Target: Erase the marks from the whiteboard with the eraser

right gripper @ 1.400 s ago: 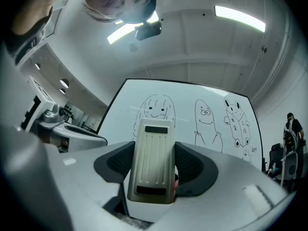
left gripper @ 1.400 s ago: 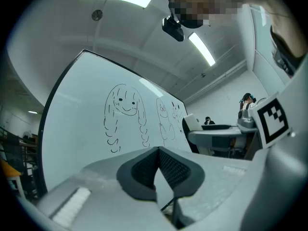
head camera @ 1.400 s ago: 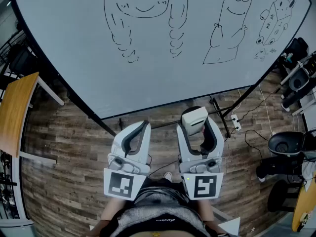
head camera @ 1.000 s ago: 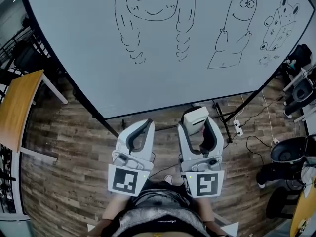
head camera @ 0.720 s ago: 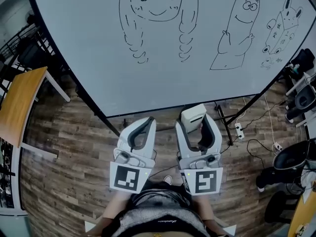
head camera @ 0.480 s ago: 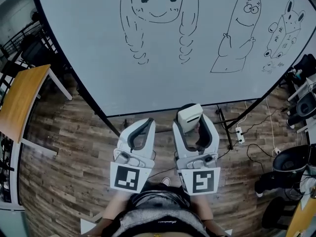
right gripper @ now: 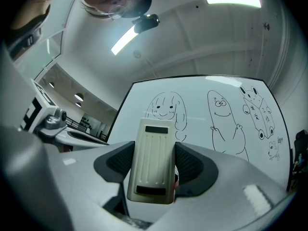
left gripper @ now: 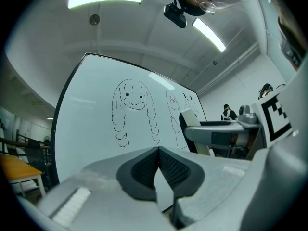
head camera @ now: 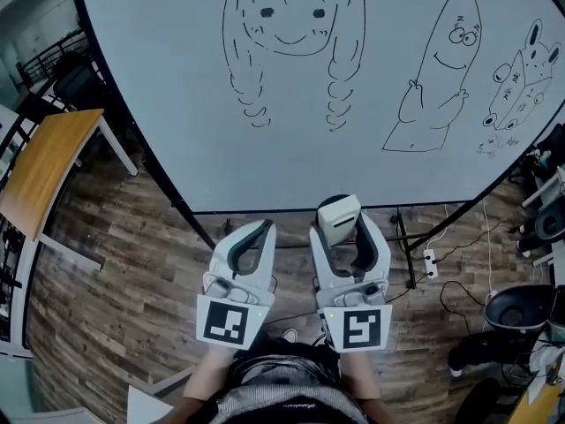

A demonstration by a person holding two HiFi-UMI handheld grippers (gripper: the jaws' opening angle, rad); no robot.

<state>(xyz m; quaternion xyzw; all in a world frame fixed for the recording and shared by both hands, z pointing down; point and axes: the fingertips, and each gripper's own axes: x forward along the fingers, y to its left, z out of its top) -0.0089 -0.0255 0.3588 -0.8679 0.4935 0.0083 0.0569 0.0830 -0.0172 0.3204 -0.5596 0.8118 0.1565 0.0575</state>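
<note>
The cream-white ribbed plastic block eraser (right gripper: 151,160) sits at lower centre of the head view, clamped between the jaws of the right gripper (head camera: 347,237) and well apart from the large white whiteboard (head camera: 177,104) that fills the upper frame. The left gripper (left gripper: 157,158), just beside it, has its jaws pressed together on nothing. The black marker drawings of a braided girl (head camera: 291,42), a pointed smiling figure (head camera: 441,78) and a small animal (head camera: 521,78) at the right edge are all intact, so wiping is judged not begun. The next move calls for raising the eraser and setting its wiping face flat on a drawing.

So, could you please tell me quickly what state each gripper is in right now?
Left gripper: closed, holding nothing.
Right gripper: closed on the eraser.
</note>
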